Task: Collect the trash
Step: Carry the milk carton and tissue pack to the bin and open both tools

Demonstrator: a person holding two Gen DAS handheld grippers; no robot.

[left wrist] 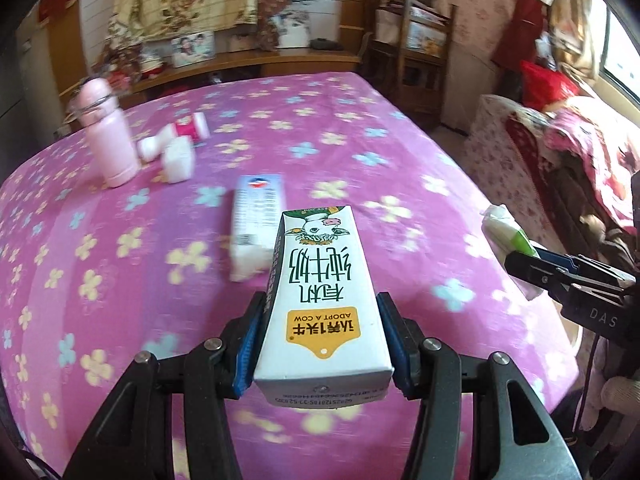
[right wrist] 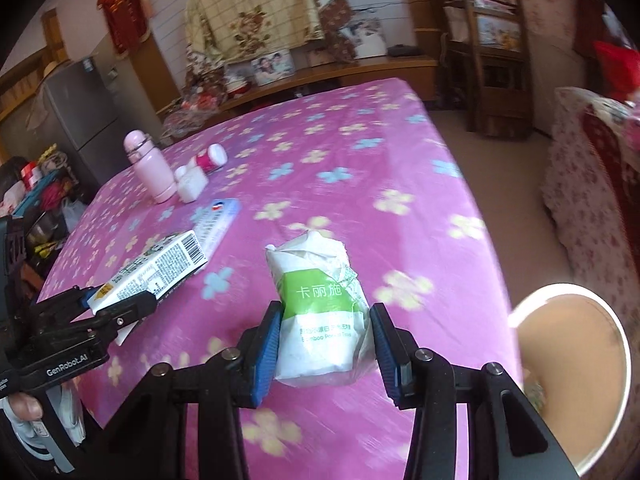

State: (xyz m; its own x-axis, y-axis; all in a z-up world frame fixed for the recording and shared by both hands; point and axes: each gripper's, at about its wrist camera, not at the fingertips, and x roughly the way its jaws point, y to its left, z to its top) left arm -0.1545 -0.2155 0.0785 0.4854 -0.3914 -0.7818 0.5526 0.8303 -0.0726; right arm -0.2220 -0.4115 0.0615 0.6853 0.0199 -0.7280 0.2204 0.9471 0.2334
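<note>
Pink flowered cloth (left wrist: pixel 120 280) covers the table below me. My left gripper (left wrist: pixel 318 342) is clamped on a milk carton (left wrist: pixel 320 296); my right gripper (right wrist: pixel 324 350) pinches a crumpled tissue pack (right wrist: pixel 320 312), both lifted over the near edge. That soft pack could slip out (its wrapper is loose). Farther in lie a flat box (left wrist: pixel 256 224), small white bottles (left wrist: pixel 176 156) and a pink flask (left wrist: pixel 106 136). Only the right view shows the bin's rim (right wrist: pixel 618 332), off the right edge.
</note>
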